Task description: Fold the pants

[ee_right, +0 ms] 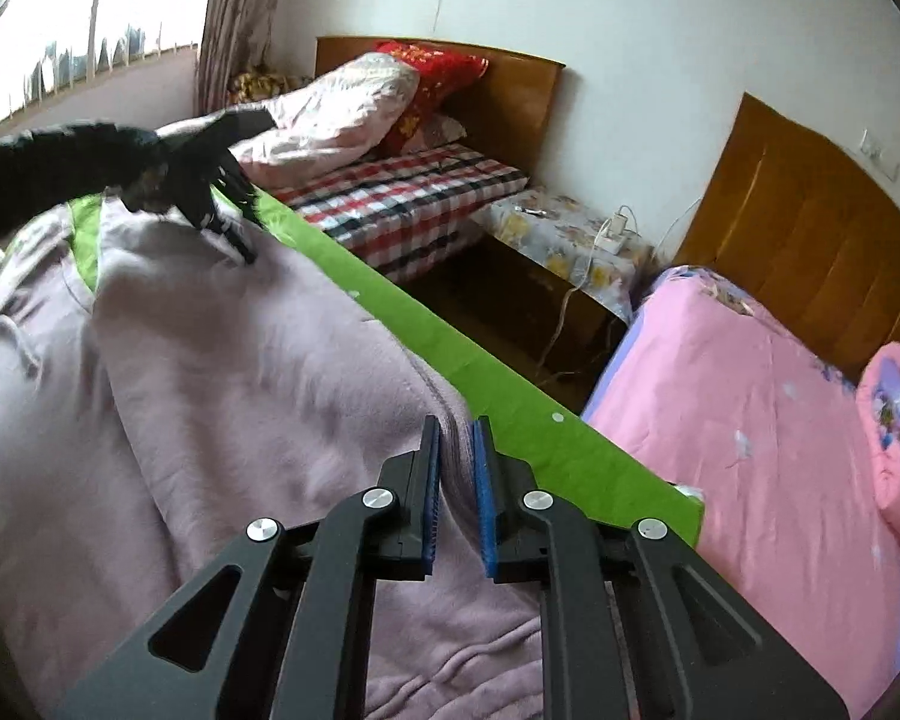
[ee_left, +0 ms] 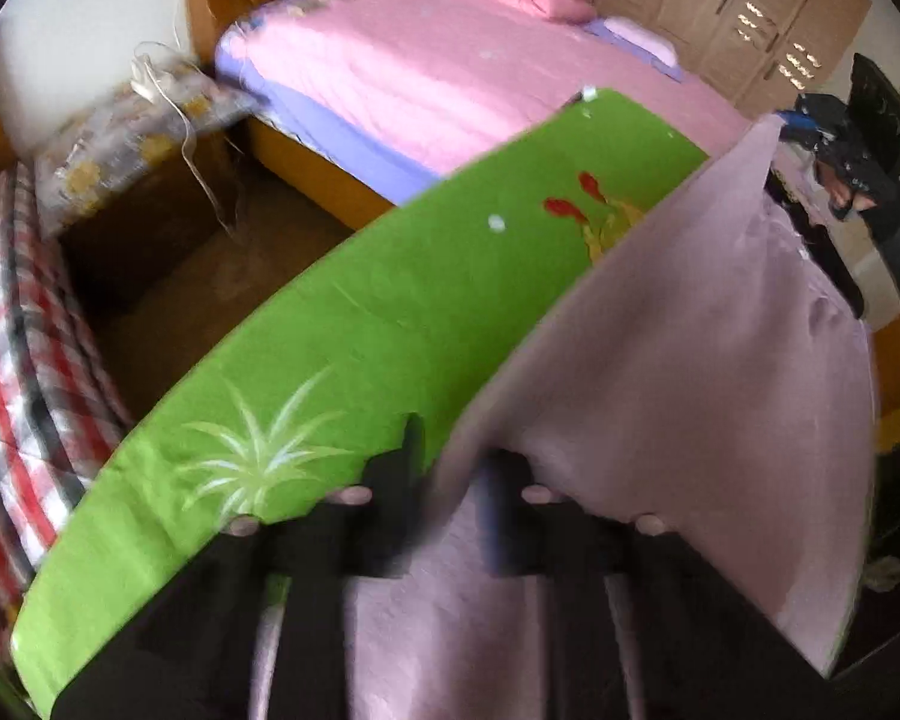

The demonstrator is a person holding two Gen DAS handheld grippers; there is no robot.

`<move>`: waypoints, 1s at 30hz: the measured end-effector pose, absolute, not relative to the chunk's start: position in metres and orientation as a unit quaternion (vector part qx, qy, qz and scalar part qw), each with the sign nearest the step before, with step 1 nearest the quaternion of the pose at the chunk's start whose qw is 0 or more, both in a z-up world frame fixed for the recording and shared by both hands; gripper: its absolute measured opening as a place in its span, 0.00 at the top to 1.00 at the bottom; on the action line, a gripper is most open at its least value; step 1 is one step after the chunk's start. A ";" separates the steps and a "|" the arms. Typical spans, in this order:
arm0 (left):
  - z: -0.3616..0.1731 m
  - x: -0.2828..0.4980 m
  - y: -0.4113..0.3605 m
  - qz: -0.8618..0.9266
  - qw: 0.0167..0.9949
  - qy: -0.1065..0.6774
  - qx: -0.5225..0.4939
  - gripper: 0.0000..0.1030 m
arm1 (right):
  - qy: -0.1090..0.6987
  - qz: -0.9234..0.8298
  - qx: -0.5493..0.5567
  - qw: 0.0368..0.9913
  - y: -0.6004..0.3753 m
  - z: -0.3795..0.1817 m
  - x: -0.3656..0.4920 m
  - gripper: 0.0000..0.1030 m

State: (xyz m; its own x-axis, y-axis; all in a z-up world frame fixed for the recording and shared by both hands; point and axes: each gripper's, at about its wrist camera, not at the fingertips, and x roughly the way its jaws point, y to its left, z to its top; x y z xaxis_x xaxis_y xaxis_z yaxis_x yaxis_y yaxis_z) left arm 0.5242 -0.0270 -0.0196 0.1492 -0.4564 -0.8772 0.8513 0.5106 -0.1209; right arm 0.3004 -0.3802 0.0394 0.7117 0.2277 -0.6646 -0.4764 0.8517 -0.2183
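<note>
Two claws, both closed on the same pale lilac pants (ee_right: 222,372). My right claw (ee_right: 456,468) has its blue pads pinching a ridge of the fabric near the edge by the green cloth. My left claw (ee_left: 450,480) is blurred, but I can see its fingers clamped on a raised fold of the pants. The pants lie spread over the green-covered desk (ee_left: 342,324), one part lifted up off it between the claws. Beyond the desk stand a pink bed (ee_right: 750,420) and a checked bed (ee_right: 414,192)
</note>
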 end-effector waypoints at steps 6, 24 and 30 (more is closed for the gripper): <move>0.084 0.409 -0.014 -0.351 0.831 0.300 0.310 0.93 | 0.266 0.155 -0.189 0.932 -0.369 0.069 0.242 0.87; -0.023 0.093 0.001 -0.338 0.848 0.315 0.260 0.83 | 0.333 0.118 -0.027 0.935 -0.363 -0.051 -0.008 0.74; 0.013 0.073 0.040 -0.328 0.894 0.288 0.101 0.02 | 0.274 0.102 0.119 0.949 -0.384 -0.044 -0.056 0.30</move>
State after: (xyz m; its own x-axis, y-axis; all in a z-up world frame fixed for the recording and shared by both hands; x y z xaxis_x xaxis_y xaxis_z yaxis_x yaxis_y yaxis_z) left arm 0.0733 0.0397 0.0125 0.6193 -0.5281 -0.5810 0.6441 0.7649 -0.0088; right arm -0.0558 -0.3839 -0.0444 0.8293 0.2582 -0.4955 -0.1282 0.9511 0.2810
